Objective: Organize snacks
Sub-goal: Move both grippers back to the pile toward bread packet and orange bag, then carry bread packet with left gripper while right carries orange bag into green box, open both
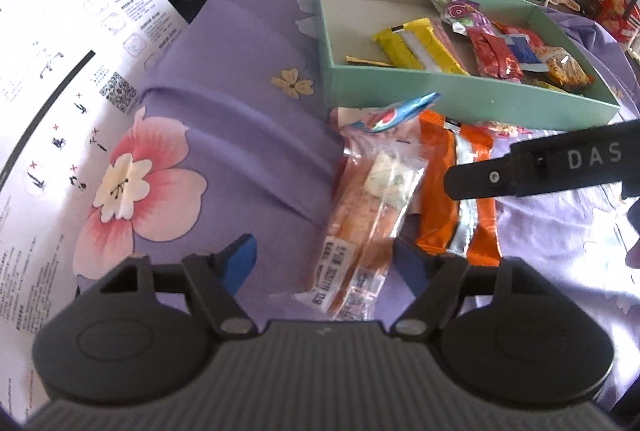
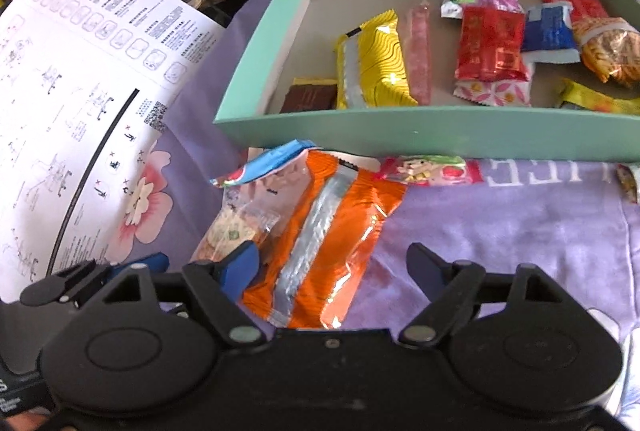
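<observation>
Roughly half done: mint-green cardboard box [image 2: 420, 135] already holds about eight snacks. Clear-wrapped pastry bar [image 1: 368, 215] and orange foil packet [image 2: 324, 231] lie on purple floral cloth [image 1: 224, 135] in front of it. Left gripper [image 1: 324, 263] and right gripper [image 2: 332, 267] both gape wide, straddling those two, gripping nothing.

Open purple cloth [image 2: 520, 231] at 3 o'clock of the orange packet [image 2: 320, 239] gives clear passage. The green box [image 2: 400, 127] wall blocks 12 o'clock. The instruction sheet [image 2: 80, 91] overlies the cloth at 9 o'clock.
</observation>
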